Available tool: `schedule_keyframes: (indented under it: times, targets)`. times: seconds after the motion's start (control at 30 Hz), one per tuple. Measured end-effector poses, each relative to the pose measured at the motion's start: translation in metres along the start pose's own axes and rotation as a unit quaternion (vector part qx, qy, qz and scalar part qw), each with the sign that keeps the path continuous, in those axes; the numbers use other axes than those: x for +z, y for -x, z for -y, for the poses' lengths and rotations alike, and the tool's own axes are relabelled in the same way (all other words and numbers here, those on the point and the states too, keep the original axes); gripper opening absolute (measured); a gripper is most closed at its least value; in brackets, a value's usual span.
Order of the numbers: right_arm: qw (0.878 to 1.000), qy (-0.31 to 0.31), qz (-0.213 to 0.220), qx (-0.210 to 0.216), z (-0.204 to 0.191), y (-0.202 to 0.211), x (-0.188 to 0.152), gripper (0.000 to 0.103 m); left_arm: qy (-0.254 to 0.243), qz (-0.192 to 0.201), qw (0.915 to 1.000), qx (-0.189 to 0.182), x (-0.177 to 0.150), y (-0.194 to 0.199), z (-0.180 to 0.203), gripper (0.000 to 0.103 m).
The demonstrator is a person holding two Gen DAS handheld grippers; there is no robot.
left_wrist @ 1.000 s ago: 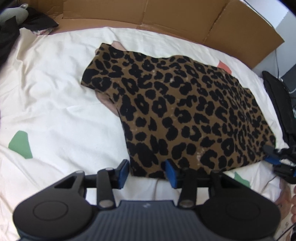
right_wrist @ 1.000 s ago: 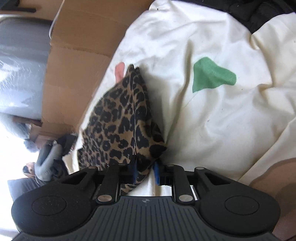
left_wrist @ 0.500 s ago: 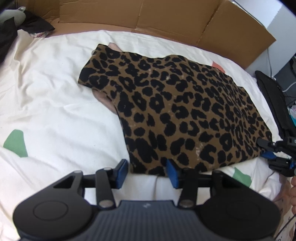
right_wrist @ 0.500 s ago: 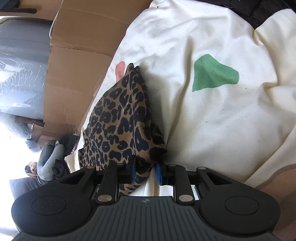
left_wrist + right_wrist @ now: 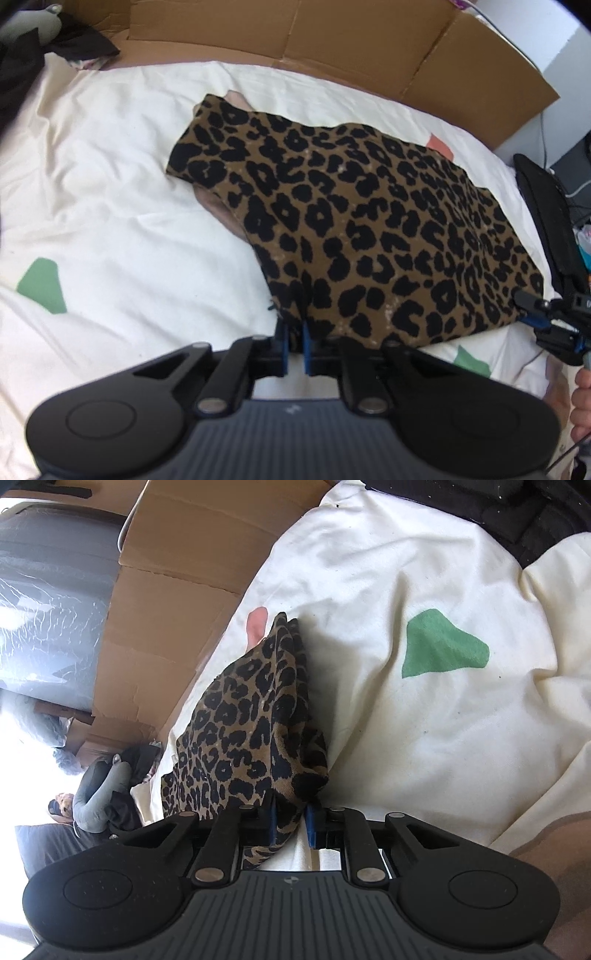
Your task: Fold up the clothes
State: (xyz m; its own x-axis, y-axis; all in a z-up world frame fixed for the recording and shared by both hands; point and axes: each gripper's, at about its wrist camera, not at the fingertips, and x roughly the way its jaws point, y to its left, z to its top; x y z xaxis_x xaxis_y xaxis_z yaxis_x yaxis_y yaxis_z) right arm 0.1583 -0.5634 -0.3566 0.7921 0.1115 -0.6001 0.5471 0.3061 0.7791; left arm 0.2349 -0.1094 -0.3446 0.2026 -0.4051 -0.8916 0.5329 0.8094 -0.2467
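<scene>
The jaws of the left gripper [image 5: 294,345] and right gripper [image 5: 291,821] are clamped on the near corners of the leopard-print garment [image 5: 369,236], which is already partly folded on the bed [image 5: 110,229] (a further fold is judged to remain).

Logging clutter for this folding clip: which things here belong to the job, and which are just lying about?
Job:
- brown-and-black leopard-print garment
- left gripper, pinching its near corner
- right gripper, gripping another corner

Lying about:
- brown cardboard sheets
- dark clothes pile
- cream bedsheet underneath

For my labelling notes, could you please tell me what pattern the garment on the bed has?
Leopard print: black spots on brown garment, clearest in the left wrist view.
</scene>
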Motion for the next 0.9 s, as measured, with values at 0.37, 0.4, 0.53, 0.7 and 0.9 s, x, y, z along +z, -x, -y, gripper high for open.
schedule_keyframes:
  times: [0.37,0.4,0.53,0.7,0.9]
  targets:
    - [1.0,-0.006,-0.014,0.01,-0.006,0.005,-0.004,0.011,-0.021,-0.022,0.9994,0.018,0.01,0.023,0.007,0.005]
    - [1.0,-0.005,-0.014,0.011,-0.006,0.006,-0.004,0.011,-0.021,-0.023,0.9993,0.018,0.011,0.024,0.008,0.005]
    - [1.0,-0.004,-0.021,0.014,-0.009,0.007,-0.008,0.01,-0.022,-0.026,0.9992,0.02,0.012,0.029,0.01,0.005]
    - [0.998,0.005,-0.052,0.028,-0.014,0.003,-0.021,0.009,-0.018,-0.033,0.9987,0.035,0.013,0.032,0.007,0.005]
    - [0.996,0.021,-0.077,0.034,-0.018,-0.001,-0.033,0.009,-0.016,-0.045,0.9974,0.053,0.012,0.037,0.007,0.005]
